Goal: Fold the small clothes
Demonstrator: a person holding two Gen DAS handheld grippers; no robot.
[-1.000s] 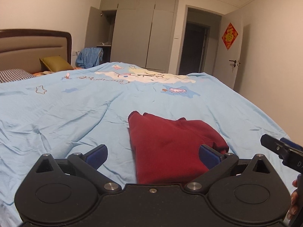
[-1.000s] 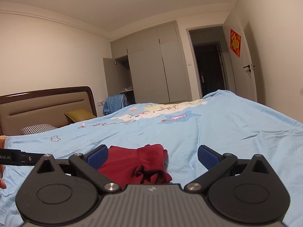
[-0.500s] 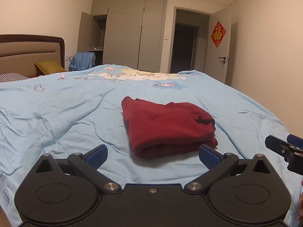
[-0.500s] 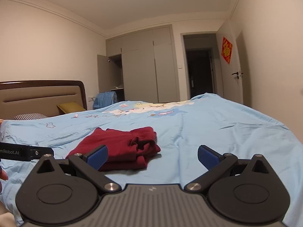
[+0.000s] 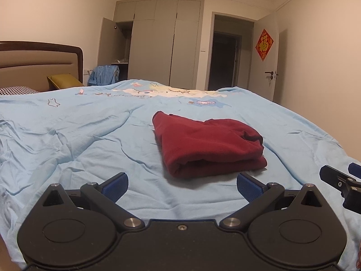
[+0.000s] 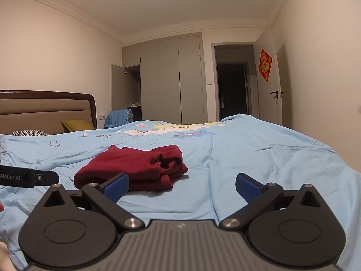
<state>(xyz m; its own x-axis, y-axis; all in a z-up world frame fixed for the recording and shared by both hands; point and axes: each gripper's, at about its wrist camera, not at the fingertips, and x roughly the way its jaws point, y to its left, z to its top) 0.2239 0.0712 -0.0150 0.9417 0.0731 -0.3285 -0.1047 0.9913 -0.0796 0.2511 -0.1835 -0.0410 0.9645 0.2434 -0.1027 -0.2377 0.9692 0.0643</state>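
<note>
Left wrist view: low over the bed (image 5: 67, 140), looking forward along the left gripper (image 5: 182, 181) toward the wardrobe (image 5: 167, 43) and doorway (image 5: 225, 61); garment (image 5: 207, 144) near, straight ahead. Right wrist view: same heading, tilted higher (more ceiling), garment (image 6: 135, 167) left of centre. Both share bed, garment, headboard, wardrobe, doorway; each catches the other gripper at its edge: right gripper (image 5: 343, 180), left gripper (image 6: 29, 177).

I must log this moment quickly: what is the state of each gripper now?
Left gripper: open, holding nothing.
Right gripper: open, holding nothing; the red garment lies folded on the bed.
</note>
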